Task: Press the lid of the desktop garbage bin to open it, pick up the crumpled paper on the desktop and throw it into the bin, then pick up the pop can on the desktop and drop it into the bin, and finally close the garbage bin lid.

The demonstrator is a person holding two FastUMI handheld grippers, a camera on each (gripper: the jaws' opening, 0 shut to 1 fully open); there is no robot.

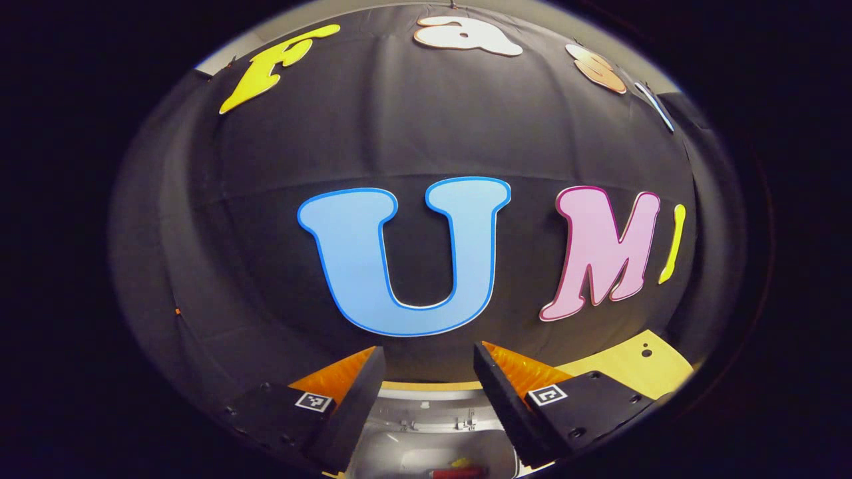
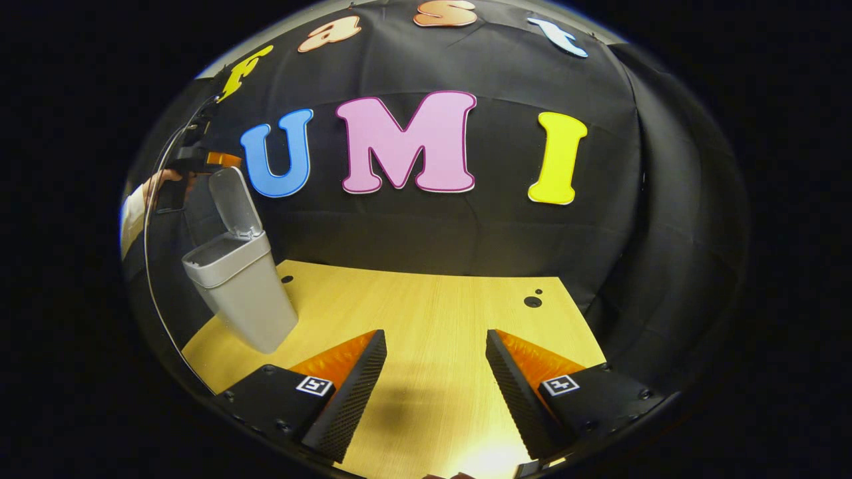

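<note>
step: close lid [image 2: 233, 199] | left tongs [image 1: 426, 372] gaping above bin [image 2: 239, 293]; right tongs [image 2: 436, 372] gaping, empty | push lid down squarely

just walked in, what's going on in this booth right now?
A person is working a desktop garbage bin with two handheld grippers. The bin stands on the wooden table with its lid flipped up. The left gripper hangs open directly above the open bin, looking down into it; something red and something yellow lie inside, too small to identify. The right gripper is open and empty over bare tabletop, away from the bin. The lid is not yet closed.
</note>
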